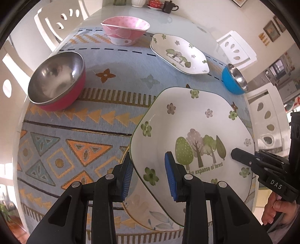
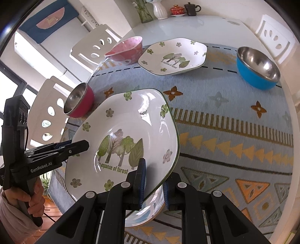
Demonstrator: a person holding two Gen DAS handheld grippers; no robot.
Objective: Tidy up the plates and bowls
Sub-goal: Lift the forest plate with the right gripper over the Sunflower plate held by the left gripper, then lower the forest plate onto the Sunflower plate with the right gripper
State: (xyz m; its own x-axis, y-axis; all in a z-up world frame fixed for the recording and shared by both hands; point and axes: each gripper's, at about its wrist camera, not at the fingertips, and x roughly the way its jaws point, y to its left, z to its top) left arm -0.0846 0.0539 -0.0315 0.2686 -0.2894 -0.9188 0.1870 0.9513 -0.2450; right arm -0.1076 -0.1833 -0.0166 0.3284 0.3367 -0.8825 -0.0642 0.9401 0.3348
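Note:
A white forest-print plate rests on a leaf-print plate near the table's front edge. My left gripper straddles its left rim, one pad under and one over, jaws not pressed tight. My right gripper straddles its right rim the same way. A second forest plate, a pink bowl, a red steel bowl and a blue steel bowl stand around.
A patterned blue cloth covers the round white table. White chairs ring it. A vase, a red lidded cup and a dark teapot stand at the far edge.

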